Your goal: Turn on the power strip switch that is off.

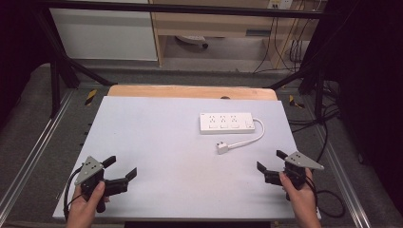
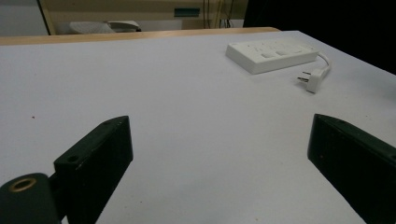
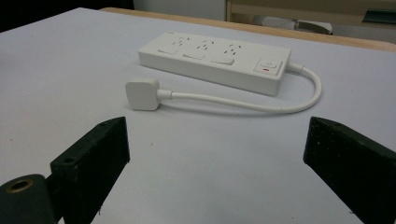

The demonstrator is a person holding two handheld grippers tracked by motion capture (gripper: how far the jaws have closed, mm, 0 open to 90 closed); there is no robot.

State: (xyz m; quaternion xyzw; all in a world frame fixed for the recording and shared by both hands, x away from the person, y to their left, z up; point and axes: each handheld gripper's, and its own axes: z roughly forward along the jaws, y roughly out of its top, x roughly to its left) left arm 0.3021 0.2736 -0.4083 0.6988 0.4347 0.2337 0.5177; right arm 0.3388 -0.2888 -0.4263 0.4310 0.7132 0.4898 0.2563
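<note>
Power strip [image 1: 226, 123] mid-table, plug [image 1: 222, 148] beside, tools apart

white table [image 1: 157, 142], wooden cabinet [image 1: 209, 23], floor cables [image 1: 290, 47]

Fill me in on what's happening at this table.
A person holds a hand-held gripper in each hand at the table's near edge. The left hand-held gripper and right hand-held gripper are both open and hold nothing. A white power strip lies ahead on the table, its plug loose beside it, untouched.
</note>
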